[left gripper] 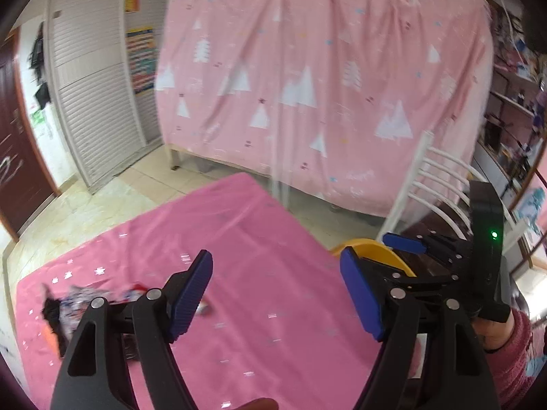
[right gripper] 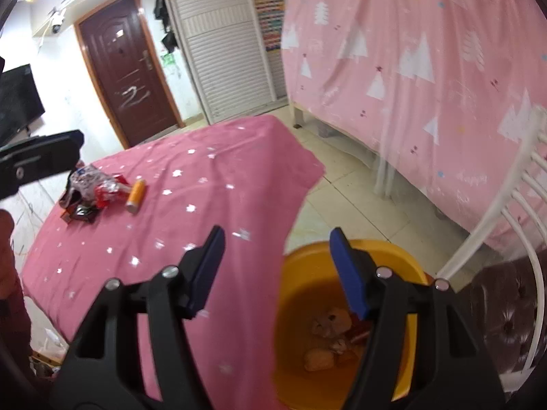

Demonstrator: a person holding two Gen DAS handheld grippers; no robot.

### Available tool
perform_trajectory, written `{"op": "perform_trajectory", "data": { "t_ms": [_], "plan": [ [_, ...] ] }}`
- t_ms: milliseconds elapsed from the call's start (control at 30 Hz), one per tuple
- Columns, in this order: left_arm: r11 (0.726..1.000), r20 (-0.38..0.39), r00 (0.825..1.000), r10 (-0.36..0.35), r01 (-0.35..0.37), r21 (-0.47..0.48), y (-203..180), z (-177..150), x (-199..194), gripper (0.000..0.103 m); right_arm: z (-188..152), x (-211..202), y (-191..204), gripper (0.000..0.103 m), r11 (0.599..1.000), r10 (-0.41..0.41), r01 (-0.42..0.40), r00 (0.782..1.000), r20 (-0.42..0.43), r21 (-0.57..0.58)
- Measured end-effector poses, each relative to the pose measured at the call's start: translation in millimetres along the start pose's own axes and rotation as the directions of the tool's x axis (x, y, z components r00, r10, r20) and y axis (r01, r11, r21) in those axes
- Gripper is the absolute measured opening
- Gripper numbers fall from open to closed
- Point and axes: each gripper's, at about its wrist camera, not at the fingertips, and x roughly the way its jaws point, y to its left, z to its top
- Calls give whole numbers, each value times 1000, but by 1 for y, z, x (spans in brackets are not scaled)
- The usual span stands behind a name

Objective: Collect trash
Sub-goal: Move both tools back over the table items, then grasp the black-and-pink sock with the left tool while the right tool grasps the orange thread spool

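Observation:
A pile of crumpled wrappers (right gripper: pixel 90 188) and an orange tube (right gripper: pixel 136 196) lie on the pink starred tablecloth (right gripper: pixel 205 184) at the far left. The wrappers also show blurred in the left wrist view (left gripper: pixel 78 304), left of my left gripper (left gripper: pixel 275 294), which is open and empty above the cloth. My right gripper (right gripper: pixel 277 270) is open and empty, over the rim of the yellow bin (right gripper: pixel 307 259) beside the table. The bin holds crumpled brownish trash (right gripper: pixel 328 338). The right gripper's body (left gripper: pixel 444 256) shows at right in the left wrist view, over the yellow bin (left gripper: pixel 386 256).
A white metal chair (right gripper: pixel 506 212) with a dark padded seat stands right of the bin. A pink tree-patterned sheet (left gripper: pixel 307 78) hangs over a bed frame behind. A brown door (right gripper: pixel 126 65) and white louvred wardrobe (right gripper: pixel 225 44) are at the back. Tiled floor (right gripper: pixel 348 198) lies between table and bed.

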Motion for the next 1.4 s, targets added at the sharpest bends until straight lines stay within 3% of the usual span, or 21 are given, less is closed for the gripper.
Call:
{"op": "perform_trajectory", "data": {
  "t_ms": [500, 700, 967, 1400],
  "plan": [
    [976, 52, 987, 152, -142, -164, 118, -23, -34, 71, 20, 22, 92, 61, 987, 41, -48, 998, -47, -151],
    [939, 20, 973, 230, -217, -267, 174, -38, -40, 71, 25, 37, 120, 61, 980, 58, -70, 996, -69, -188],
    [889, -28, 964, 265, -256, -380, 241, -58, -49, 71, 30, 57, 162, 61, 964, 95, -116, 991, -98, -241],
    [880, -92, 963, 253, -269, -391, 260, -80, -22, 71, 32, 77, 186, 61, 956, 89, -123, 987, -134, -268]
  ]
}}
